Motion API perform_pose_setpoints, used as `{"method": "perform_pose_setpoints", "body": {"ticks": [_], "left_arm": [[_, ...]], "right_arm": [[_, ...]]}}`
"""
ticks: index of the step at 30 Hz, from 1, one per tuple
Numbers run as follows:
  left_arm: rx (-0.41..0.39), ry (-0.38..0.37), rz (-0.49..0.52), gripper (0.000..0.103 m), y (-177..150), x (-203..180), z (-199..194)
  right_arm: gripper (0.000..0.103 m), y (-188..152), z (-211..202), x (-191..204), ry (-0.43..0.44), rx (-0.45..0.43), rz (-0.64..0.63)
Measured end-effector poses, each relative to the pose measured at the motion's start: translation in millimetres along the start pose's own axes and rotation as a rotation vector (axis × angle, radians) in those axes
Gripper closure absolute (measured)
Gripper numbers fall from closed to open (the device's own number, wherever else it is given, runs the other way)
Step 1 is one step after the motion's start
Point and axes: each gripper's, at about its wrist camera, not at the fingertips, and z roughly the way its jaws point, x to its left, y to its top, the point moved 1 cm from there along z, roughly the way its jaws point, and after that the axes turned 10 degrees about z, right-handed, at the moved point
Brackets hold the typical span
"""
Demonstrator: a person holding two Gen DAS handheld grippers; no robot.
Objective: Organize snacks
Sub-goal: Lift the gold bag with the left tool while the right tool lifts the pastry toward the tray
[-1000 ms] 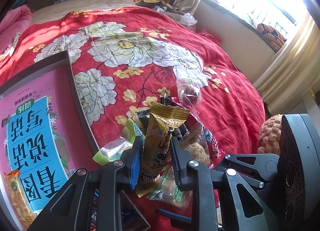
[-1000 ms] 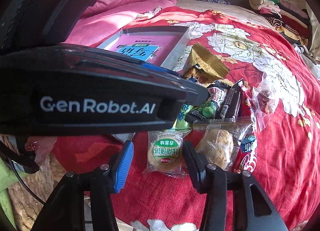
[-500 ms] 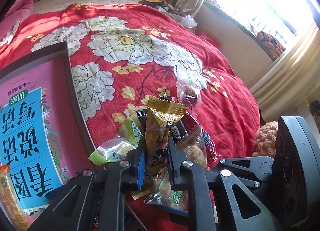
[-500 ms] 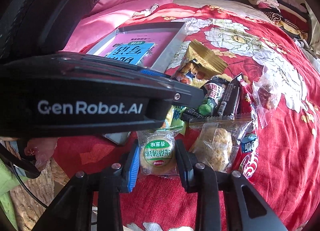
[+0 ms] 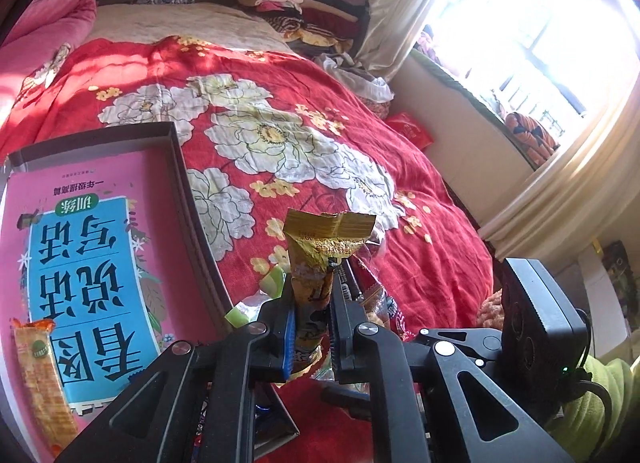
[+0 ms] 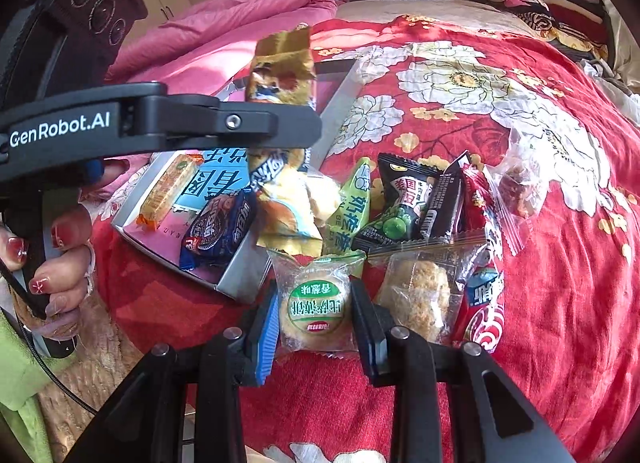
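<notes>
Left gripper (image 5: pixel 313 317) is clamped on the gold packet (image 5: pixel 320 263), held upright and clear of the pile, likely so it can swing over to the tray (image 5: pixel 180 167). Right gripper (image 6: pixel 314 321) pinches the round biscuit pack (image 6: pixel 316 303), which lies on the bedspread (image 6: pixel 560 303) at the near edge of the snack pile, just beside the tray's corner.

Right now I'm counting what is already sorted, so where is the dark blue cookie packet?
In the right wrist view, the dark blue cookie packet lies left of centre at the near corner of the grey box, beside the orange wafer bar.
</notes>
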Motion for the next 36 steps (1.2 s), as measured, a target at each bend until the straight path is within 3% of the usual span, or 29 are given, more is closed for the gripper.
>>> {"method": "perform_pose_setpoints", "body": {"ticks": [18,36], "left_arm": [[-0.086,0.074,-0.061,0.090,-3.8,25.7,-47.6],[-0.145,0.159,-0.114,0.090,-7.2,45.6,-87.9]], "right_arm": [[0.069,11.4,-23.4,-3.9,0.013,-0.117,0.048],[0.069,11.7,-30.4,3.1,0.020,-0.143,0.021]]}}
